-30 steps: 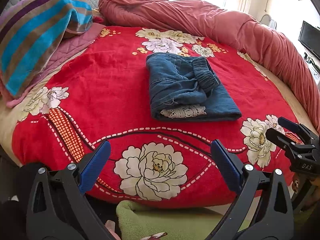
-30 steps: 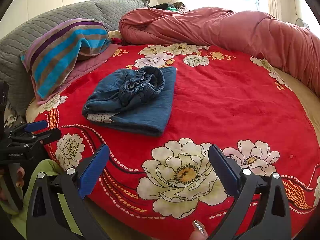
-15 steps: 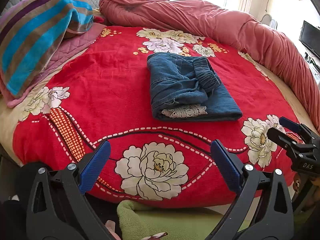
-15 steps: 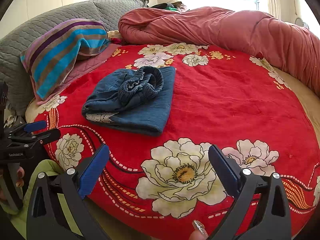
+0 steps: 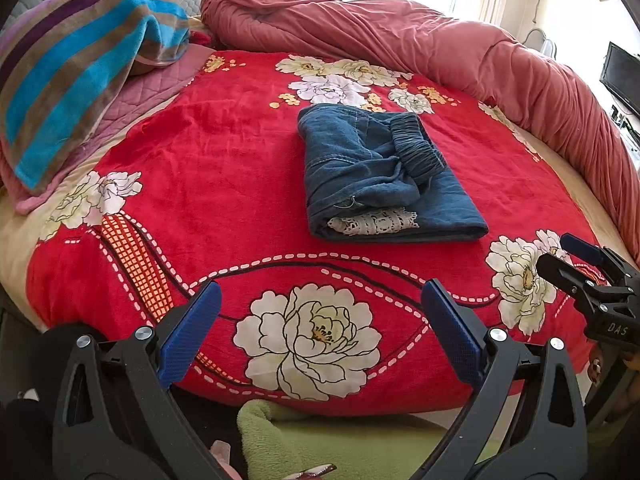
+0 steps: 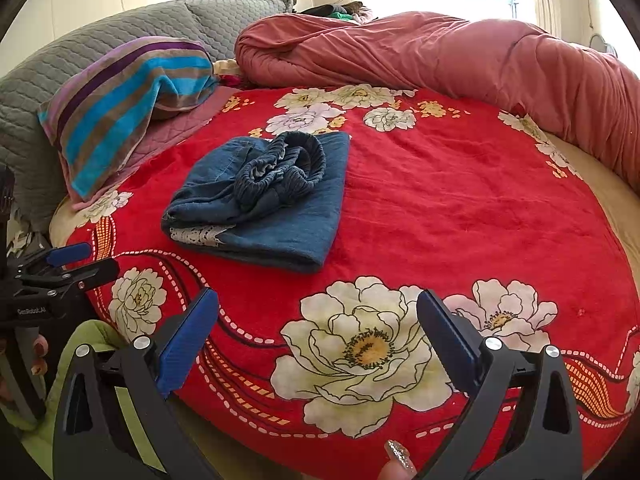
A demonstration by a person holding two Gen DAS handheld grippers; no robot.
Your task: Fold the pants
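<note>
Hardly anything is different from a moment ago. The blue pants (image 5: 384, 176) lie in the same spot in the middle of the red flower blanket (image 5: 224, 184), folded into a small flat bundle. The stretchy waistband (image 5: 416, 148) sits bunched on top, and a bit of white lace (image 5: 372, 222) peeks out at the near edge. Both views slide only a tiny bit, so the hands are just hanging back at the near edge of the bed.

The left gripper (image 5: 318, 334) has its blue fingers spread wide and holds nothing. The right gripper (image 6: 318, 336) is spread wide too and is also empty. Both are well apart from the pants and touch no cloth.

That looks like the folding is done, or very nearly. The bunched waistband is the only messy part and could be patted flat.

A striped towel (image 5: 80, 68) lies on a pillow to the left. A big pink quilt (image 5: 460, 56) is rolled along the far side. Something green (image 5: 320, 436) sits low in front of the bed. None of these are near the pants, so nothing blocks the way.
</note>
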